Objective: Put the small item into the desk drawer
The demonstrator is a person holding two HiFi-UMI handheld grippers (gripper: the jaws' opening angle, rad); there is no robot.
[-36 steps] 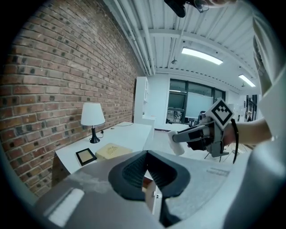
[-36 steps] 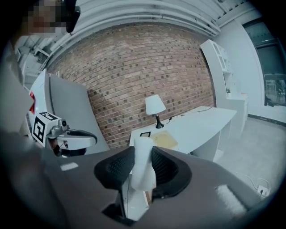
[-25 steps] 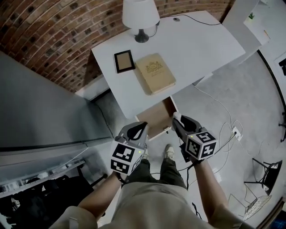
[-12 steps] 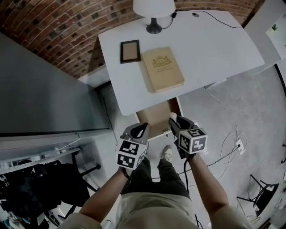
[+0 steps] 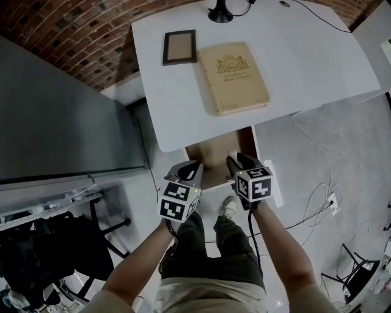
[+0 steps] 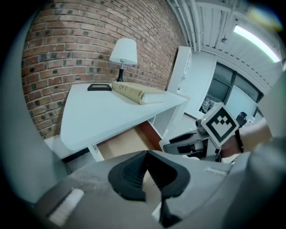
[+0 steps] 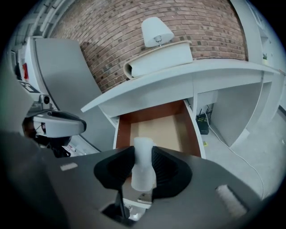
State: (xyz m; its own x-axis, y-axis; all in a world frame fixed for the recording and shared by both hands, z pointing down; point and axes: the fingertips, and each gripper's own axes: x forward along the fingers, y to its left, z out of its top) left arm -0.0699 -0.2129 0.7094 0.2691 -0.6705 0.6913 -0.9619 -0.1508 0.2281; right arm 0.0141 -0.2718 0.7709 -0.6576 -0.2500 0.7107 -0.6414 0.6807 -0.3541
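Observation:
The white desk (image 5: 305, 61) has its wooden drawer (image 5: 214, 160) pulled open below the front edge. My right gripper (image 5: 234, 160) is shut on a small white cylindrical item (image 7: 143, 167), which stands upright between the pads. It hovers at the drawer's front right corner, and the drawer's bare bottom (image 7: 156, 129) lies just ahead of the jaws. My left gripper (image 5: 194, 168) is shut with nothing in it, by the drawer's front left edge. In the left gripper view its pads (image 6: 134, 172) meet at the tips, and the right gripper (image 6: 183, 142) shows to the right.
A tan book (image 5: 235, 76), a dark picture frame (image 5: 179, 47) and a lamp base (image 5: 221, 11) sit on the desk. A grey cabinet (image 5: 61, 110) stands to the left, before a brick wall. Cables (image 5: 317, 195) lie on the floor at right. The person's legs are below.
The view has closed in on the desk. Both grippers have moved forward to the drawer's front edge, the right one still holding the white item.

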